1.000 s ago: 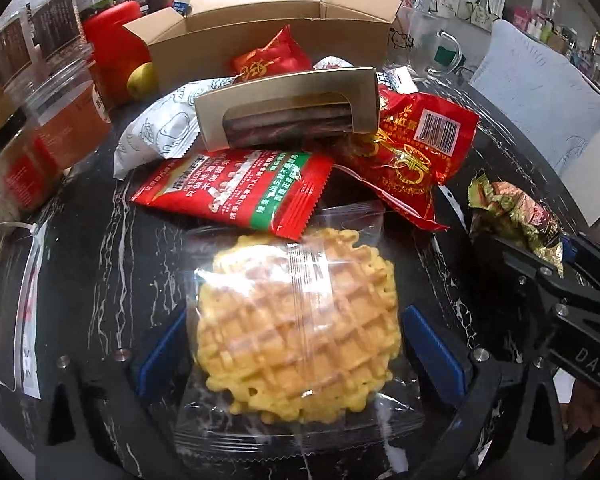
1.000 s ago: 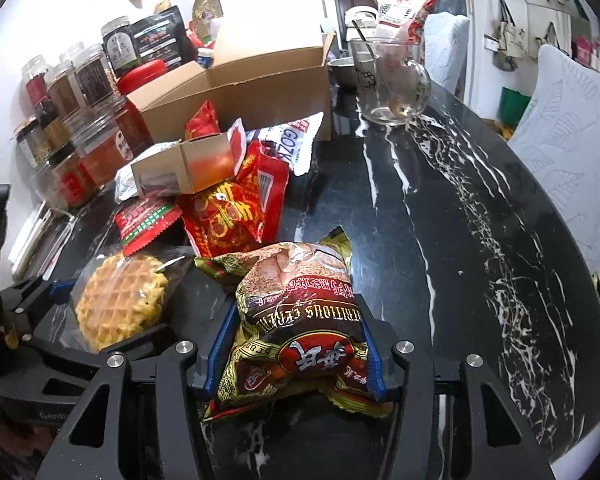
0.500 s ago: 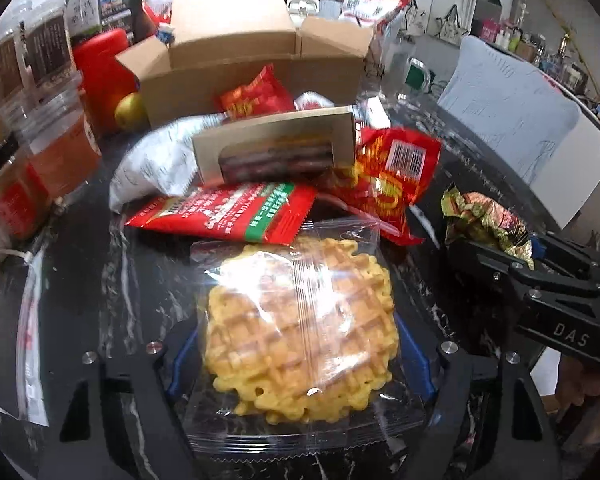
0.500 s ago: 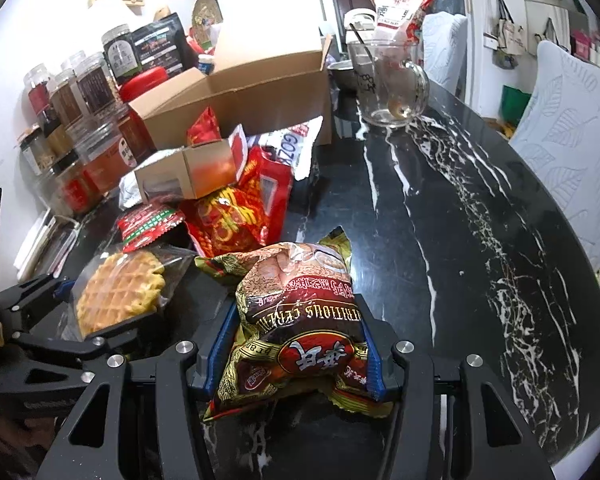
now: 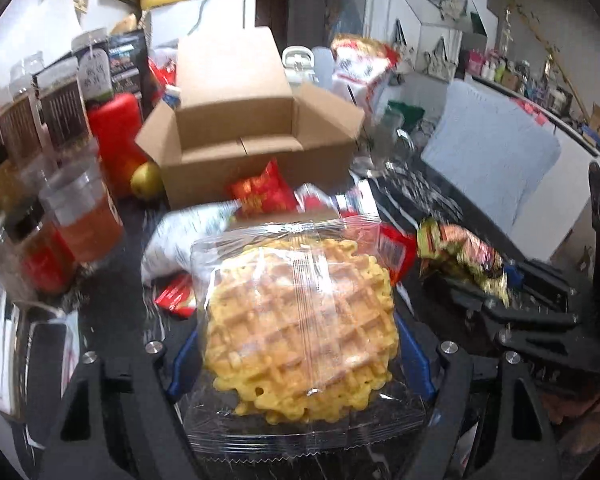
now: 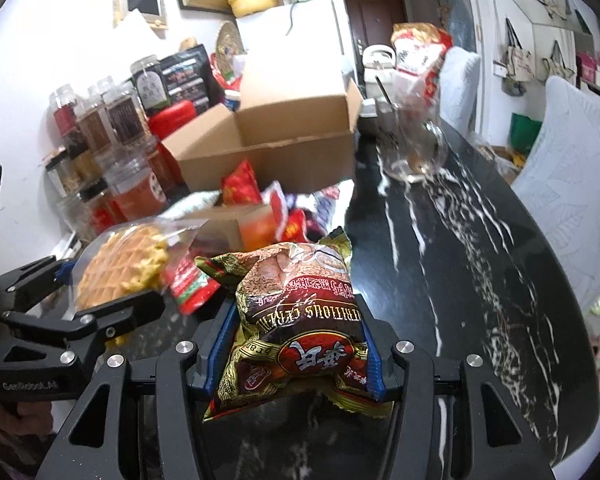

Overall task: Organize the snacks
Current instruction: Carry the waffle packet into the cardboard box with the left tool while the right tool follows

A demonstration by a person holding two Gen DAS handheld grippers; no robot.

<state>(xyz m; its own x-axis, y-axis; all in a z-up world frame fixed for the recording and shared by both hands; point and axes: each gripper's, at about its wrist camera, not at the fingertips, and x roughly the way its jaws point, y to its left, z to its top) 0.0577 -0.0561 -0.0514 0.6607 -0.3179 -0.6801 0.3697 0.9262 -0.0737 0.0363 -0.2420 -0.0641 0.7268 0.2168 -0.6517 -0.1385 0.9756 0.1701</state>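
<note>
Left hand-held gripper (image 5: 298,354) is clamped on the wrapped waffle (image 5: 300,320), blue pads on both sides of the clear pack, which is off the worktop (image 6: 460,280). Right hand-held gripper (image 6: 292,344) is clamped on the brown cereal bag (image 6: 296,320), also lifted. The two sit side by side, the left one just beside the right one's left flank.

Risks, as I read it:
- Waffle wrap is slick film with loose margins; the grip looks to be on the waffle edge through the film. Squeeze harder and it cracks, ease off and the pack could slide out forward.
- Cereal bag is puffy and held low, with most of its bulk ahead of the fingers. A fast swing could let it pivot or pop out.
- Both loads heading to the same cardboard box (image 5: 256,148) means the two tools may clash at the opening. Go one at a time.
- The pile of red packets (image 5: 260,194) and the white pack (image 5: 188,236) lies directly ahead of the left one, touching the box's front wall. A low approach drags them.
- The near flap and the raised rear lid narrow the entry; a trailing film edge could snag.

Room: jars (image 5: 60,208) crowd the far-left side, so no margin there. A glass mug (image 6: 416,148) stands just right of the box. Bare worktop is ahead-right of the right tool, with its rim curving away on the right. Cleanest path is up and over the pile.
</note>
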